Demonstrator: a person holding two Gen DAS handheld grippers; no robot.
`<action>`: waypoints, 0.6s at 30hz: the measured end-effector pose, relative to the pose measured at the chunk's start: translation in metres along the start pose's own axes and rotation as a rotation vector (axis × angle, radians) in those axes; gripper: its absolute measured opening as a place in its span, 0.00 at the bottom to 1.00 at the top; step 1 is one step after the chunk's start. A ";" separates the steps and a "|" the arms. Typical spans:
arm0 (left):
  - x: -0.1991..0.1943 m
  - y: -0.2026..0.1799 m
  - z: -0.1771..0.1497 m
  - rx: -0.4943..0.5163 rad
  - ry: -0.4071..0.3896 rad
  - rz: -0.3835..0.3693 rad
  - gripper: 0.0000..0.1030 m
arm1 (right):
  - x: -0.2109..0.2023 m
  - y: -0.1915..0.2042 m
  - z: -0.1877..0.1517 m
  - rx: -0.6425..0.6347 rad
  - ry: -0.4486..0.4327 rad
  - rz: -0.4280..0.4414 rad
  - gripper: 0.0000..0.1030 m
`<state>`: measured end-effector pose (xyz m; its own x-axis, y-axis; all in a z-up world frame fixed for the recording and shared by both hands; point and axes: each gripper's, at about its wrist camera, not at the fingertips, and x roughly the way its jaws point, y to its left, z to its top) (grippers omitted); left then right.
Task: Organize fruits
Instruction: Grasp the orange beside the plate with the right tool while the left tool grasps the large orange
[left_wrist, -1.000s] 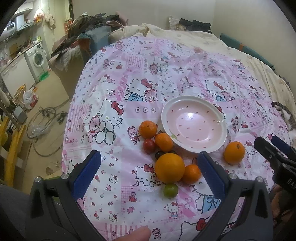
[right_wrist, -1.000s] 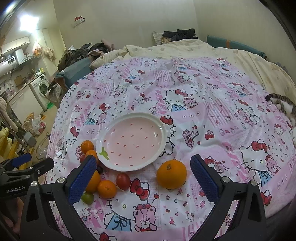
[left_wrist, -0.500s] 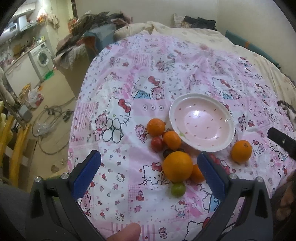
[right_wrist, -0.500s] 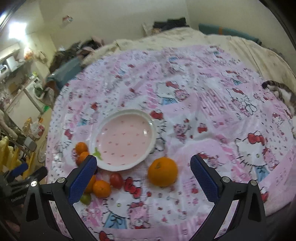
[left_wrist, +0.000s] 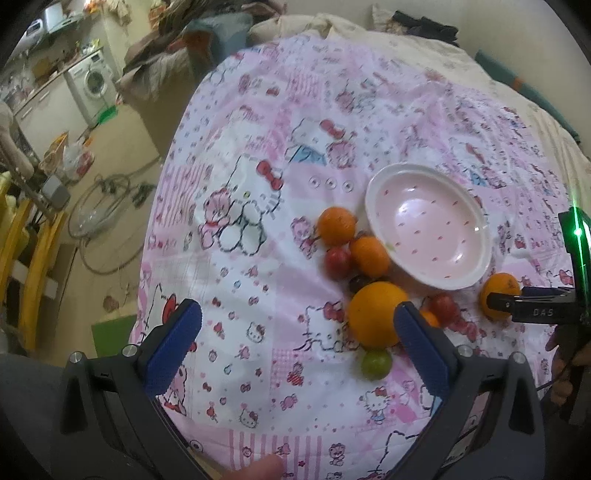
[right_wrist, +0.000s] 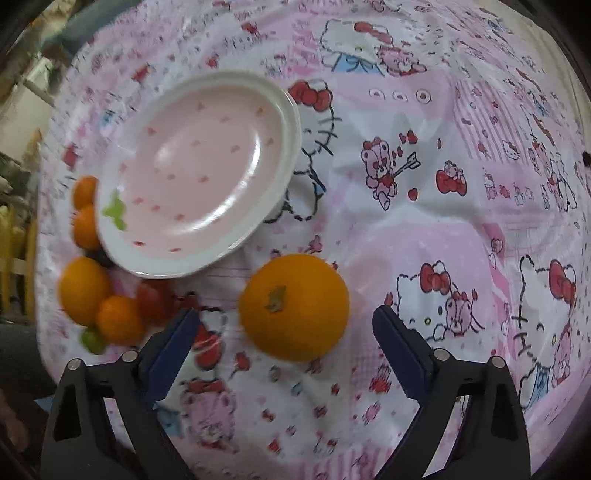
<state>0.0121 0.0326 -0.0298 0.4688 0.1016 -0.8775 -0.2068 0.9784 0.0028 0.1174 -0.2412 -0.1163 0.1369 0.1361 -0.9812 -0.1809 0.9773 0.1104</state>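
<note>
Orange (right_wrist: 293, 306) sits clear beside plate (right_wrist: 284, 107) rim.

Soft, even indoor light is spread over both views, with only faint shadows cast. Glare is seen on the plate (left_wrist: 428, 229). The right wrist view is smeared by motion blur, worst at its left edge. Straight lines are bent and corners blackened by fisheye distortion.
</note>
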 end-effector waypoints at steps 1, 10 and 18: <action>0.003 0.001 0.000 -0.004 0.014 0.010 1.00 | 0.004 0.000 0.000 0.003 0.007 -0.008 0.90; 0.033 -0.013 -0.008 0.037 0.164 -0.039 1.00 | 0.008 0.004 -0.002 -0.017 -0.011 0.000 0.60; 0.063 -0.039 0.002 -0.059 0.346 -0.135 0.85 | -0.013 -0.009 0.005 0.036 -0.060 0.061 0.60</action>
<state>0.0517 0.0011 -0.0844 0.1798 -0.1044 -0.9782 -0.2170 0.9656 -0.1430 0.1218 -0.2505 -0.1039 0.1854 0.2037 -0.9613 -0.1554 0.9720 0.1760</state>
